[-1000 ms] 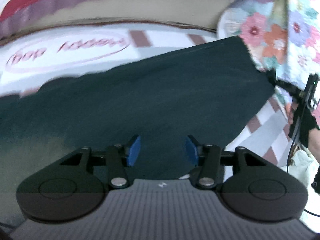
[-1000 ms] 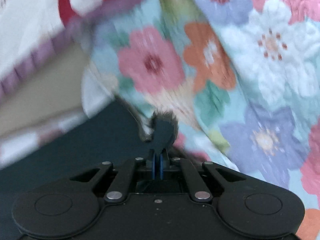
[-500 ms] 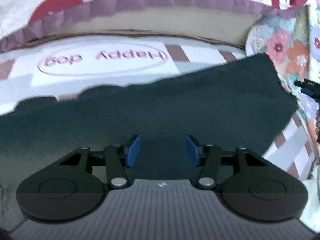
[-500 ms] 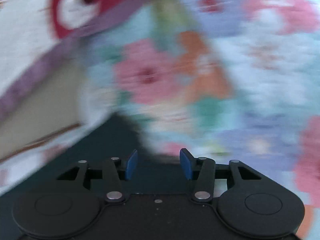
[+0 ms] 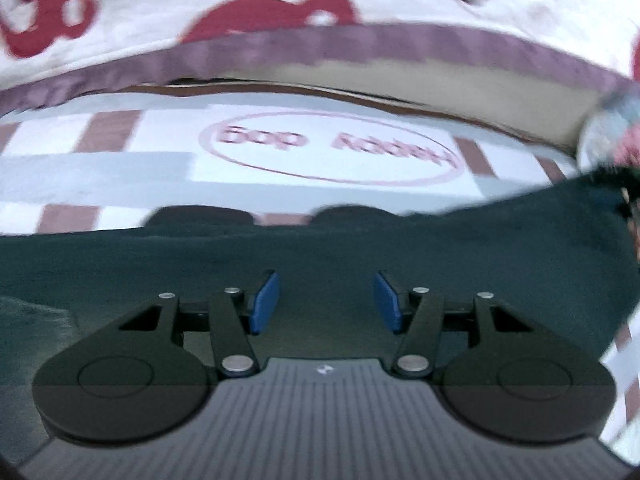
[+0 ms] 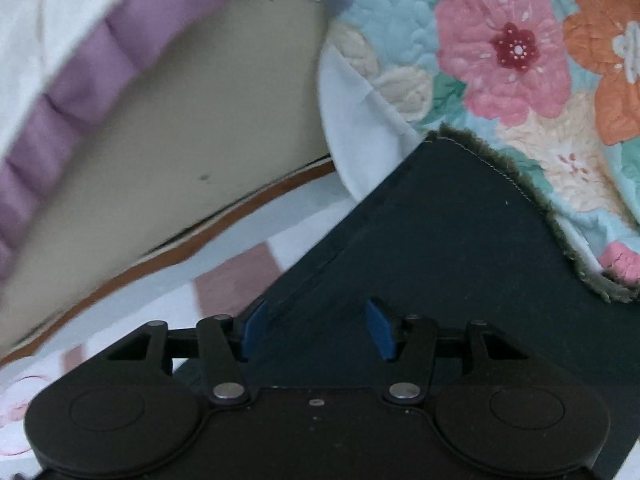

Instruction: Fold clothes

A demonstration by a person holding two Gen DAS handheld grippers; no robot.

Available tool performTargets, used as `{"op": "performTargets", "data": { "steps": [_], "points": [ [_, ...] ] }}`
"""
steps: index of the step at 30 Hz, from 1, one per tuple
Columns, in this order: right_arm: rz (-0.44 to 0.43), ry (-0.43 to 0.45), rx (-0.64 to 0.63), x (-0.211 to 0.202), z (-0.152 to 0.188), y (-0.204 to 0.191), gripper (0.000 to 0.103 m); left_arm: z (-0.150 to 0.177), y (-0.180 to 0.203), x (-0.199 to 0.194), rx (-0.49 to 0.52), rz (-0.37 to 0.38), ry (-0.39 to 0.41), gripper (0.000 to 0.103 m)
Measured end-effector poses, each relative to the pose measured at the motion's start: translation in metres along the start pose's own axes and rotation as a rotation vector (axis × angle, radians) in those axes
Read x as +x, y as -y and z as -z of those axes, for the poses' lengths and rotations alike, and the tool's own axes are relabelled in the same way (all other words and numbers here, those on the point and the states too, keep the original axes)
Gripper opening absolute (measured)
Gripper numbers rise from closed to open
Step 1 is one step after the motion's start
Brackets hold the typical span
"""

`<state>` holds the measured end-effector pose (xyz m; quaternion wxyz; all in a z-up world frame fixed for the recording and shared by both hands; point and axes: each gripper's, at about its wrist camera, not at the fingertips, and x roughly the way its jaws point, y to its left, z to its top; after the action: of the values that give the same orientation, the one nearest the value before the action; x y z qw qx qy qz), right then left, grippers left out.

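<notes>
Dark teal flat-woven garment [image 5: 360, 248]: spread flat on a white, grey and dusty-pink checked mat [image 5: 120, 168], one corner reaching the flowered quilt. In the right wrist view, same garment [image 6: 460, 240] with a frayed, stitched hem running along the quilt's edge and a straight seam or fold line along its left side; likely laid out flat so edges can be lined up. Two rounded dark humps at the far edge in the left view, too blurred to identify. Whether spread for folding or already folded once: not settled by these views.

Left tongs [image 5: 326, 304]: blue pads spread wide, nothing between them, low over the middle of the cloth.

Right tongs [image 6: 316, 330]: likewise spread and empty, over the garment's left edge near the seam line, placed as if to take or having let go of that edge; which of the two cannot be told.

Quilted floral cover in pink, orange and pale blue [image 6: 520, 60]: right of the garment, touching its hem.

White bedspread with red bear motifs and purple ruffled trim [image 5: 320, 40]: beyond the mat.

Writing: pink oval on the mat, upside down and blurred, apparently "Happy dog" [image 5: 332, 148]. No brand labels legible.
</notes>
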<state>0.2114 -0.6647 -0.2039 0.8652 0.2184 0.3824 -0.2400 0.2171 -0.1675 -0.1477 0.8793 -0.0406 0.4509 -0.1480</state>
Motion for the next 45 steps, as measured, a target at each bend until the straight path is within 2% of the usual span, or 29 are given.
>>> {"op": "performTargets", "data": {
  "steps": [2, 4, 5, 9, 13, 15, 19, 22, 24, 26, 29, 31, 34, 38, 41, 43, 45],
  "points": [
    [0.027, 0.044, -0.059, 0.002, 0.007, -0.005, 0.055, 0.0, -0.013, -0.001, -0.027, -0.022, 0.0, 0.054],
    [0.042, 0.08, -0.096, -0.002, 0.012, -0.006, 0.022, 0.001, -0.026, -0.001, -0.059, -0.046, -0.008, 0.054],
    [0.025, 0.096, -0.084, -0.006, 0.011, -0.002, 0.002, 0.001, -0.031, 0.0, -0.076, -0.051, -0.011, 0.054],
    [-0.029, 0.174, -0.048, -0.013, 0.0, 0.004, 0.001, -0.001, -0.042, -0.001, -0.133, -0.045, 0.0, 0.054],
    [-0.053, 0.253, -0.041, -0.025, -0.018, -0.001, 0.0, 0.002, -0.035, -0.002, -0.107, -0.051, 0.013, 0.054],
    [-0.031, 0.287, -0.021, -0.026, -0.031, 0.002, 0.0, 0.003, -0.029, 0.001, -0.085, -0.045, 0.015, 0.054],
    [-0.094, 0.224, -0.033, -0.023, -0.044, 0.01, 0.001, 0.007, -0.013, 0.007, 0.01, -0.061, 0.021, 0.059],
    [-0.138, 0.165, -0.046, -0.031, -0.03, 0.02, 0.019, 0.01, 0.0, 0.012, 0.085, -0.069, 0.019, 0.061],
    [-0.132, 0.162, -0.072, -0.046, -0.01, 0.037, 0.04, 0.012, 0.008, 0.013, 0.117, -0.067, 0.017, 0.063],
    [-0.095, 0.192, -0.106, -0.068, 0.014, 0.058, 0.047, 0.014, 0.015, 0.015, 0.148, -0.066, 0.016, 0.066],
    [-0.013, 0.241, -0.12, -0.106, 0.053, 0.102, 0.047, 0.017, 0.026, 0.016, 0.195, -0.063, 0.014, 0.067],
    [0.017, 0.258, -0.1, -0.129, 0.076, 0.135, 0.047, 0.018, 0.034, 0.013, 0.219, 0.0, 0.025, 0.067],
    [-0.013, 0.232, -0.049, -0.141, 0.09, 0.175, 0.047, 0.023, 0.053, 0.007, 0.249, 0.111, 0.031, 0.067],
    [-0.087, 0.209, 0.153, -0.133, 0.09, 0.217, 0.047, 0.038, 0.093, 0.0, 0.343, 0.234, 0.024, 0.067],
    [-0.148, 0.191, 0.326, -0.118, 0.088, 0.234, 0.047, 0.052, 0.121, 0.001, 0.416, 0.313, 0.0, 0.067],
    [-0.109, 0.202, 0.373, -0.116, 0.087, 0.231, 0.047, 0.064, 0.138, 0.0, 0.49, 0.347, -0.004, 0.068],
    [-0.076, 0.263, 0.356, -0.123, 0.085, 0.223, 0.044, 0.072, 0.152, -0.001, 0.551, 0.354, -0.013, 0.068]
  ]
}}
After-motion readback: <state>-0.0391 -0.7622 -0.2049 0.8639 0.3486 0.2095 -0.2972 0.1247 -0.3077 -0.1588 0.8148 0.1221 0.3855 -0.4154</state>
